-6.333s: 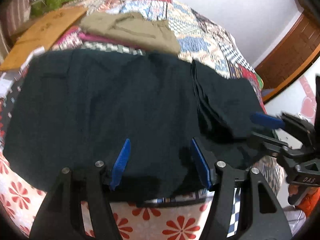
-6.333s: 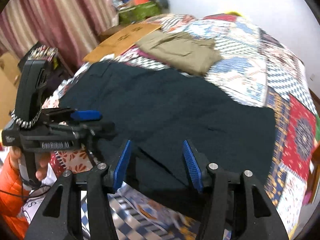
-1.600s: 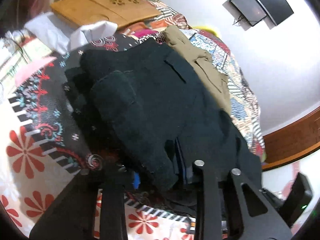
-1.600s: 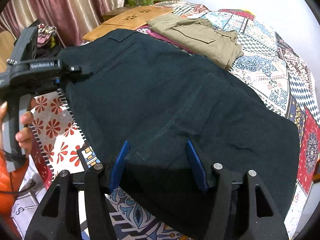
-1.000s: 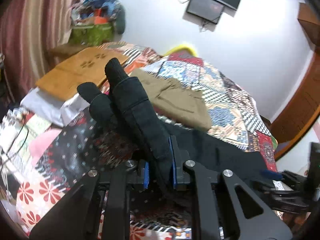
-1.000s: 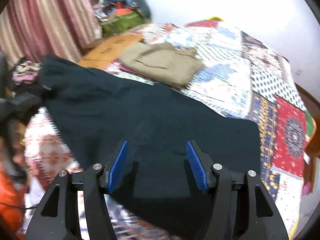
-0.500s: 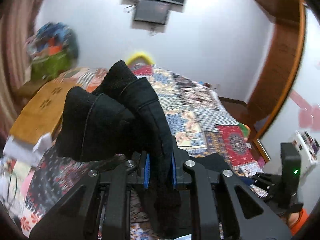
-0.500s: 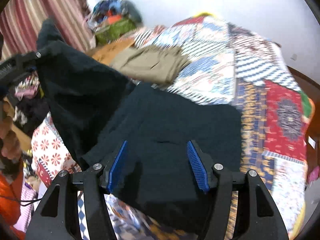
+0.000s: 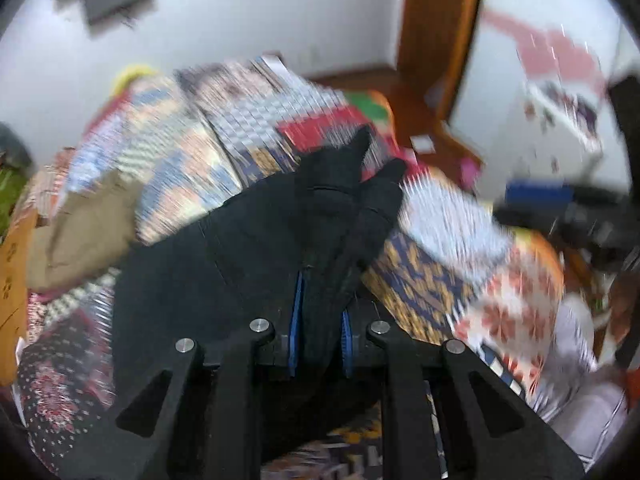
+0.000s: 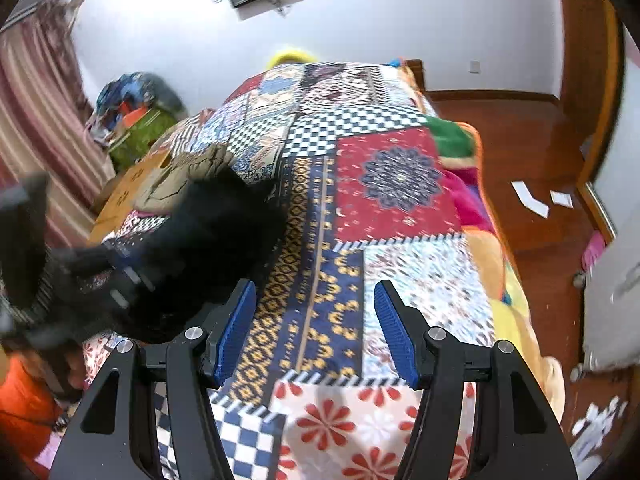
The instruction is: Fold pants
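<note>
Pants (image 9: 256, 264) are bunching in your left claw (image 9: 320, 320), which is clamping them (black fabric), while your right claw (image 10: 316, 328) is hanging open over the bed (image 10: 400, 184).

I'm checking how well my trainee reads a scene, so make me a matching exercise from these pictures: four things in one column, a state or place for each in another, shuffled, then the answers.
Things:
1. left hand-held gripper
2. right hand-held gripper
3. black pants
4. khaki pants

States or places:
A. folded, lying beyond the dark garment
B. open, nothing between its fingers
C. clamped shut on dark cloth
D. pinched at one end, the rest on the patchwork bedspread

Pairs: 1-C, 2-B, 3-D, 4-A
</note>
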A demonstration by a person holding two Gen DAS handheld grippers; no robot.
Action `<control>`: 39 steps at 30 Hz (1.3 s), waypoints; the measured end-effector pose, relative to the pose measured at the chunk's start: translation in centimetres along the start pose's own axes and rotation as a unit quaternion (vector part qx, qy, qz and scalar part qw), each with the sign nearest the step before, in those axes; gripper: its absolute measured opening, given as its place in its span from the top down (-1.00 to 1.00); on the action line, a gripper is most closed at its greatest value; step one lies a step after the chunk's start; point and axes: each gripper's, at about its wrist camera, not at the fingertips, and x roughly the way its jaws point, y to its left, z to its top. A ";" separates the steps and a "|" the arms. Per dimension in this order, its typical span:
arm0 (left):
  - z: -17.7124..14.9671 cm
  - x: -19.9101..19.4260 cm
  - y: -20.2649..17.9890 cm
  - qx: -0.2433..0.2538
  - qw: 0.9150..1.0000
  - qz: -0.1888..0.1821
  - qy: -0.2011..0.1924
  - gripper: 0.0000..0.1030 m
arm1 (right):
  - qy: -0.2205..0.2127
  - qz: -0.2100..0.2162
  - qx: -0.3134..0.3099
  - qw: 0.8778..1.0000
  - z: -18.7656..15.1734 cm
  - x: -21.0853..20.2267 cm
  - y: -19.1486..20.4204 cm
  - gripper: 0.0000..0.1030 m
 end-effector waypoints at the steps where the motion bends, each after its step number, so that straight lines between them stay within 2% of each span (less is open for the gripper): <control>1: -0.5 0.7 -0.3 0.004 1.000 0.002 0.010 0.69 | -0.001 0.000 0.003 1.000 -0.3 -0.2 -0.1 -0.13; 4: -1.2 0.7 -0.8 0.010 1.000 0.011 0.003 0.69 | -0.002 0.000 0.003 1.000 -0.6 -0.4 -0.2 -0.13; 10: -1.8 -0.1 -0.1 0.004 1.000 -0.005 0.006 0.64 | -0.004 0.012 0.004 1.000 -0.6 0.1 0.1 -0.13; 15: -2.9 -1.3 -0.3 0.008 1.000 -0.006 -0.018 0.64 | -0.007 0.017 -0.002 1.000 -0.5 0.2 0.7 -0.13; 19: -3.4 -2.1 0.0 0.004 0.999 0.007 -0.037 0.82 | -0.007 0.016 -0.003 1.000 -0.5 0.3 1.0 -0.13; 25: -3.0 -4.0 0.7 -0.005 0.998 0.011 -0.057 0.84 | -0.012 0.013 -0.004 1.000 -0.5 0.0 1.3 -0.13; 32: -4.3 -5.7 0.7 -0.004 0.998 0.001 -0.061 0.84 | -0.017 0.016 -0.003 1.000 -0.3 -0.2 1.2 -0.13; 34: -4.6 -6.3 0.5 -0.002 0.998 -0.006 -0.065 0.91 | -0.016 0.017 -0.004 1.000 -0.3 -0.2 1.2 -0.13; 35: -4.7 -6.8 0.4 -0.003 0.997 -0.017 -0.071 1.00 | -0.017 0.016 -0.005 1.000 -0.2 -0.2 1.3 -0.13; 37: -5.0 -8.2 0.0 0.004 0.995 -0.041 -0.092 1.00 | -0.017 0.017 -0.007 1.000 -0.2 -0.2 1.4 -0.13; 39: -4.9 -9.0 -0.7 0.022 0.994 -0.027 -0.102 1.00 | -0.014 0.019 -0.008 1.000 -0.3 -0.1 1.6 -0.13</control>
